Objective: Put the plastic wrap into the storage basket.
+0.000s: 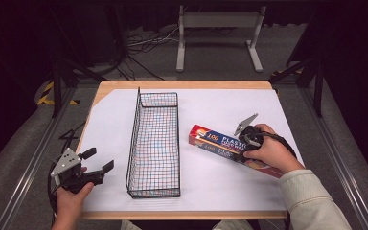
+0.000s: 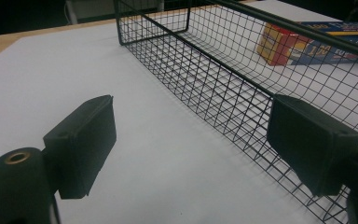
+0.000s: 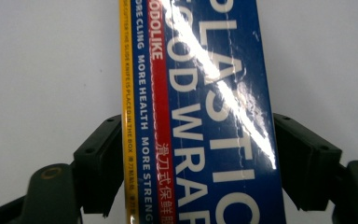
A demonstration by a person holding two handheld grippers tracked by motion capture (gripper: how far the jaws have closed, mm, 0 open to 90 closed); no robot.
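Wire basket beside the plastic-wrap box on the table.

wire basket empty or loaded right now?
Empty. The high view shows only white table cover through the wire basket mesh; the plastic wrap box lies outside it on the table, between the right gripper jaws.

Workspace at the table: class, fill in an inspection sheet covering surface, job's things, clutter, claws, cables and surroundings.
Surface: wooden table covered by a white sheet.
Job's things: plastic wrap box lies flat on the sheet, right of the wire basket, apart from it; nothing lies in the basket.
Clutter: nothing seen.
Claws: right claw straddles the box, jaws against its long sides; left claw open, beside the basket, holding nothing.
Cables: loose cables on the floor beyond the table.
Surroundings: dark room, grey metal stand behind.
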